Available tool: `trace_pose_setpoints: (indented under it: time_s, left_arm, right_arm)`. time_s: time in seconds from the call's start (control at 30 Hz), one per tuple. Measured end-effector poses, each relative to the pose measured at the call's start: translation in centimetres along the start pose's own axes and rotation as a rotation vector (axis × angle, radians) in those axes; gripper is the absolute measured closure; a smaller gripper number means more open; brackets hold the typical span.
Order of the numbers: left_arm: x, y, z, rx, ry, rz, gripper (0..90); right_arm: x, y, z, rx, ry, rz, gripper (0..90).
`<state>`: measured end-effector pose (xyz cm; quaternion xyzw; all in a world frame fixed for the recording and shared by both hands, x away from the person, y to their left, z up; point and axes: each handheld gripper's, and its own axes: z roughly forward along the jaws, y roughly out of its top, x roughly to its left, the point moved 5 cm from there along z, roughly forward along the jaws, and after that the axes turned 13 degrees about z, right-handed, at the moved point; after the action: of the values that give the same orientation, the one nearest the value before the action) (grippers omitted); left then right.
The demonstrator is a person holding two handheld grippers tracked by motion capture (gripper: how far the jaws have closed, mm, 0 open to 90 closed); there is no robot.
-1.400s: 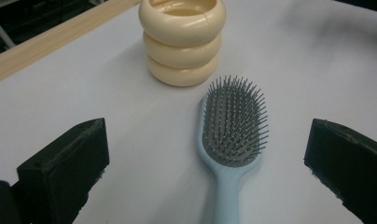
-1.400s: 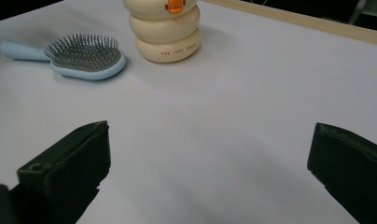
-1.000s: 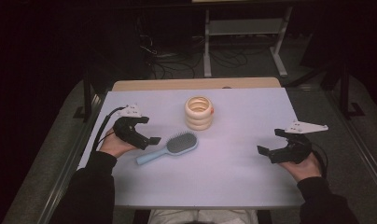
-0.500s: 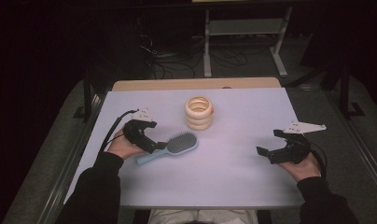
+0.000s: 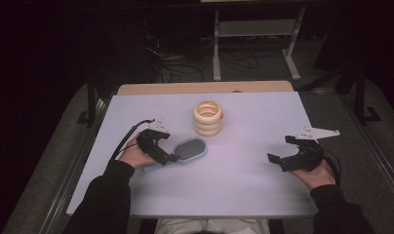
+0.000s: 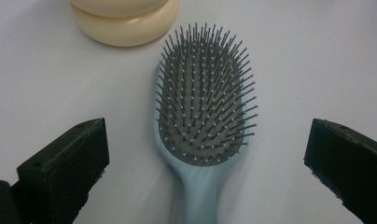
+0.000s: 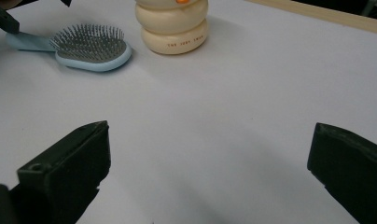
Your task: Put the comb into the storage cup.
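The left gripper (image 5: 171,157) is positioned over the handle of the hairbrush (image 6: 200,107), jaws spread wide. In the left gripper view the light-blue handle runs down the centre line between the two jaws, with clear table on either side of it; neither jaw touches the brush. The bristled head lies beyond the jaw tips, bristles up, and the cream ribbed container (image 6: 126,18) stands just past the head, slightly toward the left jaw.

Probable hazards:
- The handle is narrow and smooth. If the jaws close off-centre or too high, the brush is likely to rotate or slip out.
- A forward push during closing could drive the brush head into the ribbed container, which stands near it.
- Closing on the bristles rather than the handle would probably give an unstable hold.

The right gripper (image 5: 286,157) rests well apart from both objects, jaws fully spread and empty. From its view, the hairbrush and container lie far beyond the left jaw tip.
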<state>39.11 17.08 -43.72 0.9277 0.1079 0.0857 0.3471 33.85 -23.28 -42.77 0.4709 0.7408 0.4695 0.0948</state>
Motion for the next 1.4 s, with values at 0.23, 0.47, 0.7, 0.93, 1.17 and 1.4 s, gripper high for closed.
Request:
trace_pose_setpoints:
  time_s: [0.23,0.47,0.7,0.93,1.17,1.4]
  left_arm:
    - [-0.2,-0.4,0.6,0.040,-0.017,0.013,0.0]
    - [-0.3,-0.8,1.3,0.085,-0.031,0.018,0.0]
    - [-0.3,-1.3,1.6,0.123,-0.046,0.021,0.0]
    - [-0.3,-1.7,1.8,0.154,-0.054,0.021,0.0]
    - [-0.2,-2.2,2.1,0.189,-0.069,0.012,0.0]
    - [-0.1,-2.6,2.1,0.208,-0.091,0.007,7.2]
  right_arm:
    - [0.0,0.0,0.0,0.001,0.001,-0.002,0.0]
    - [0.0,0.0,0.0,0.002,0.002,-0.002,0.0]
    - [0.1,0.0,0.1,0.005,0.003,-0.002,0.0]
    - [0.1,-0.1,0.1,0.009,0.004,-0.004,0.0]
    - [0.1,-0.1,0.1,0.013,0.005,-0.002,0.0]
    - [0.1,-0.1,0.1,0.012,0.006,-0.002,0.0]
